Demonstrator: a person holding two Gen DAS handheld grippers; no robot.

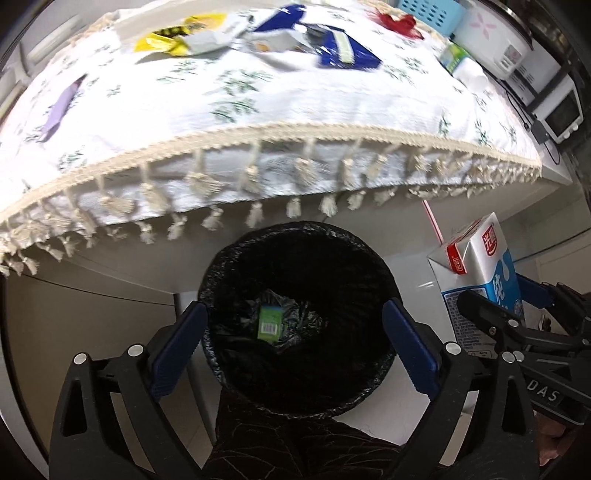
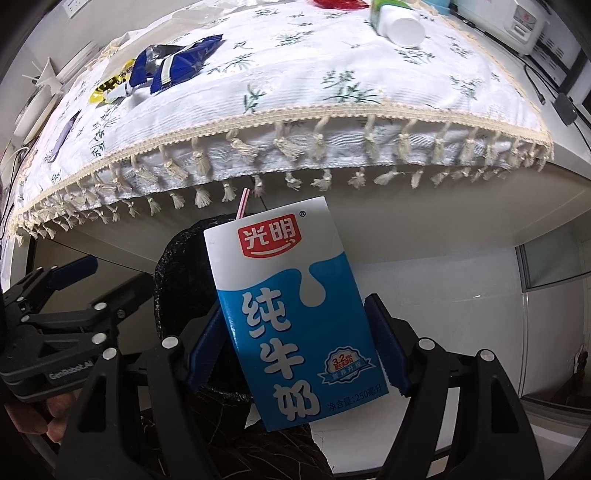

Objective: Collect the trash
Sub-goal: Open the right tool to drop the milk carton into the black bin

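A black-lined trash bin point(image 1: 295, 243) stands on the floor just under the table's edge. A small green carton point(image 1: 270, 324) lies at its bottom. My left gripper point(image 1: 293, 317) hangs right above the bin's mouth, jaws wide open with nothing between them. My right gripper point(image 2: 295, 310) is shut on a blue and white milk carton point(image 2: 291, 295) with a striped straw point(image 2: 242, 203). It holds the carton upright beside the bin point(image 2: 181, 266), to the bin's right in the left wrist view. On the tablecloth point(image 1: 295, 96) lie a yellow wrapper point(image 1: 173, 35), a blue wrapper point(image 1: 347, 51) and a white bottle point(image 2: 402, 26).
The tasselled cloth edge point(image 1: 258, 173) overhangs the bin's far side. A purple wrapper point(image 1: 61, 107) lies at the table's left, something red point(image 1: 399, 22) at the back. A rice cooker point(image 1: 495, 40) and an oven point(image 1: 561, 110) stand to the right. A person's dark-clad leg point(image 1: 280, 443) is below the bin.
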